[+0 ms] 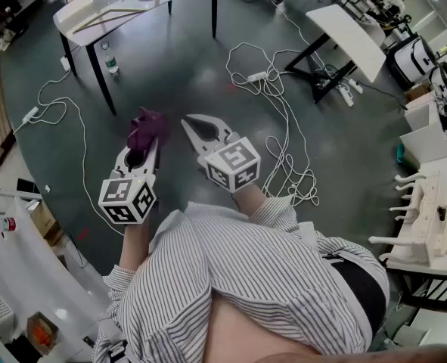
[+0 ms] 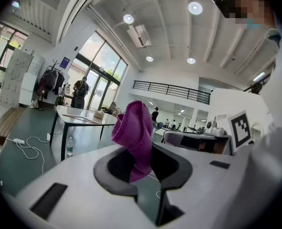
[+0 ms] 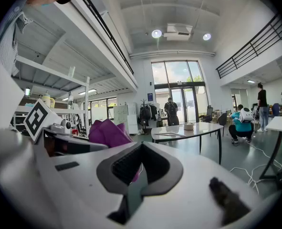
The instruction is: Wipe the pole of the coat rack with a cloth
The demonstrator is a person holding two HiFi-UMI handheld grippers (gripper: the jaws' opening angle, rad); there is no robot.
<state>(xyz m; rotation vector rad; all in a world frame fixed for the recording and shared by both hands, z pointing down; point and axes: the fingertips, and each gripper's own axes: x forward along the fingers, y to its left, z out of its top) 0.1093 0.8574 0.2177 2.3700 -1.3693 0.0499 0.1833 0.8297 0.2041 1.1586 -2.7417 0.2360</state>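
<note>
My left gripper [image 1: 142, 156] sits left of centre in the head view. Its jaws are clamped on the purple cloth [image 1: 147, 127], which is pinched low so that a bunched tuft stands clear above the tips. I judge that free wad is meant to be the wiping face. The right gripper [image 1: 197, 127] is just beside it at centre frame, jaws closed together with nothing between them (the purple seen past its jaws in its own view is the other gripper's cloth). It looks held in reserve, perhaps to steady the rack. Both grippers hang over bare floor, well apart from the white pegged fixture [image 1: 423, 214] at the right edge, which I take for the coat rack. The frame cuts it off, and I cannot pick out its pole.
</note>
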